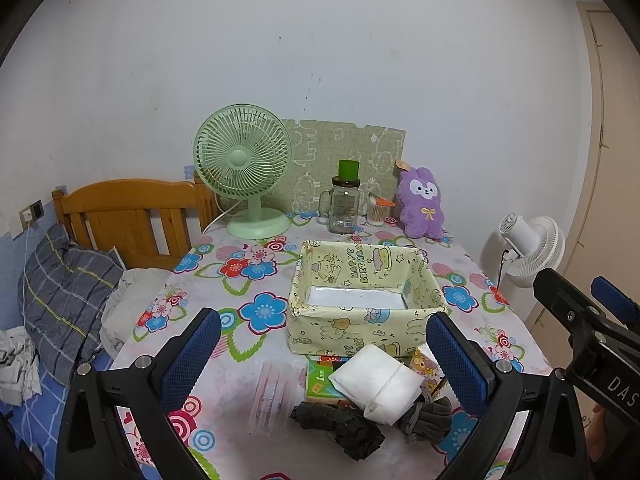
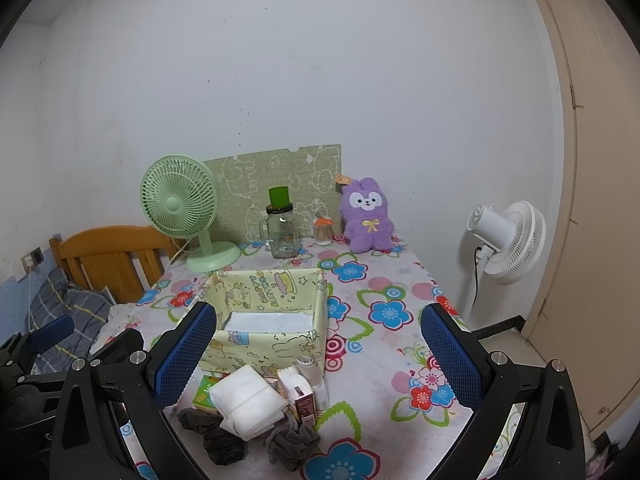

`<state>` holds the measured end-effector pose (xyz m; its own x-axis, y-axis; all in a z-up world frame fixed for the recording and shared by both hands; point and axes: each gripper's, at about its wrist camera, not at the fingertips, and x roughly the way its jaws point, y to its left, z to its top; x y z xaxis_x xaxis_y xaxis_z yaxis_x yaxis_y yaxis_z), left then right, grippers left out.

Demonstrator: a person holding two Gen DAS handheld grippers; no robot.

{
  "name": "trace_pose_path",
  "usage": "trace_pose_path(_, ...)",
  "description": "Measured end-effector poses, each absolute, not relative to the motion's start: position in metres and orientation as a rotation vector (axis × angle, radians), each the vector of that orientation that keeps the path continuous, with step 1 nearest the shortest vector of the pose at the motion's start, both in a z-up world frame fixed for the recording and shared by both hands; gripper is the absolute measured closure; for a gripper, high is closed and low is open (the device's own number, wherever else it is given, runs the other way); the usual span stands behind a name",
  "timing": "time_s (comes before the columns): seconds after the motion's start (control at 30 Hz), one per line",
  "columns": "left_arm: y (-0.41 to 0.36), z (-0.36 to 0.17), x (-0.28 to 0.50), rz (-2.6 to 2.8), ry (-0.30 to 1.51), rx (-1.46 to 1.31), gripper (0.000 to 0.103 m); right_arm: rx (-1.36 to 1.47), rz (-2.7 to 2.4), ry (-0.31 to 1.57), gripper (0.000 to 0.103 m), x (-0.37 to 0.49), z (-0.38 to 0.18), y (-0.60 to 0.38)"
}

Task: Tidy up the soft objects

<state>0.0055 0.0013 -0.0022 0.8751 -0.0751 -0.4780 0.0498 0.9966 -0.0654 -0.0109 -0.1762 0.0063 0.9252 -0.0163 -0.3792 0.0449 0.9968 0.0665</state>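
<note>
1. Box [image 1: 366, 312] on table [image 2: 400, 280]: nothing soft inside; I see only its white floor.
2. White pad [image 1: 378, 384] and dark gloves [image 1: 340, 424] lie heaped before box, untouched.
3. Left gripper [image 1: 324, 356], right gripper [image 2: 316, 356]: both wide open, empty. I judge everything remains.

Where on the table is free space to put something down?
Bare cloth lies right of the yellow box, toward the table edge by the white fan, and left of it below the green fan. The pile around the white pad is crowded.
</note>
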Motion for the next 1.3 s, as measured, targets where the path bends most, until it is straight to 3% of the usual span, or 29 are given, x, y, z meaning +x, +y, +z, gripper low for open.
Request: trace_pose_path(1.3, -0.004, -0.02, 0.01, -0.058, 0.507, -0.022, 0.003, 0.076, 0.023, 0.407, 0.002, -0.004, -0.011, -0.171)
